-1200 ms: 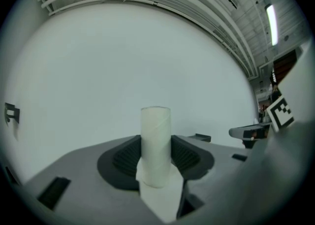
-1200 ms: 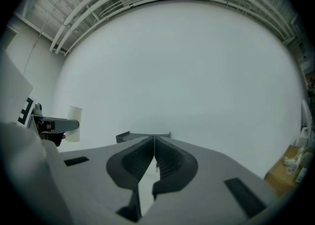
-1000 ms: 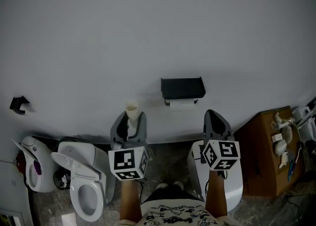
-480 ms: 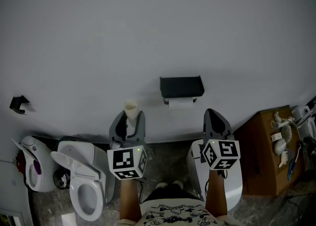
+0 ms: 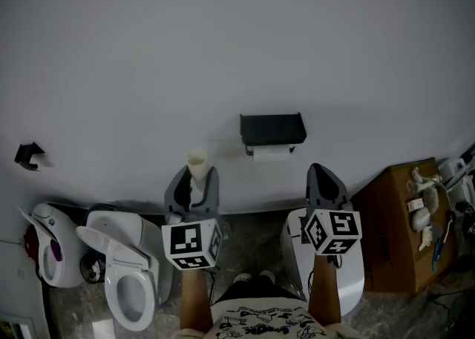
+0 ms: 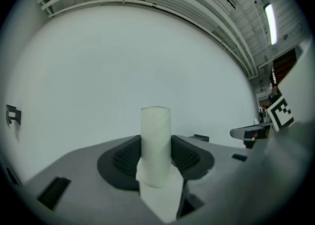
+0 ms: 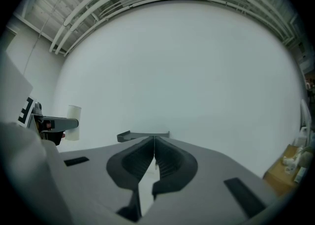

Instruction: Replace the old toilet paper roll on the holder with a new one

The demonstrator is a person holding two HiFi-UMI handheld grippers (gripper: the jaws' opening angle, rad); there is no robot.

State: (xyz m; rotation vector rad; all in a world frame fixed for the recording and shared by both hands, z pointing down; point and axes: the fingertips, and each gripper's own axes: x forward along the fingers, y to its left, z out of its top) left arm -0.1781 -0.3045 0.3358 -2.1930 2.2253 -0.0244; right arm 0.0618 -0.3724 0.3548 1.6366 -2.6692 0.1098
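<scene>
A black wall holder (image 5: 273, 130) with a flat top carries a white paper roll (image 5: 272, 154) just beneath it. My left gripper (image 5: 194, 182) is shut on a bare cardboard tube (image 5: 197, 167), held upright to the lower left of the holder and clear of the wall. In the left gripper view the tube (image 6: 156, 140) stands between the dark pads (image 6: 123, 157). My right gripper (image 5: 320, 174) is shut and holds nothing; its jaws (image 7: 154, 143) meet in a thin line, pointing at the holder (image 7: 142, 134). Both grippers point level at the wall.
A white toilet (image 5: 130, 278) with its lid up stands at the lower left, beside a white appliance (image 5: 52, 248). Another white fixture (image 5: 297, 256) sits under my right arm. A brown box (image 5: 397, 226) with small items is at the right. A black hook (image 5: 28, 156) is on the wall.
</scene>
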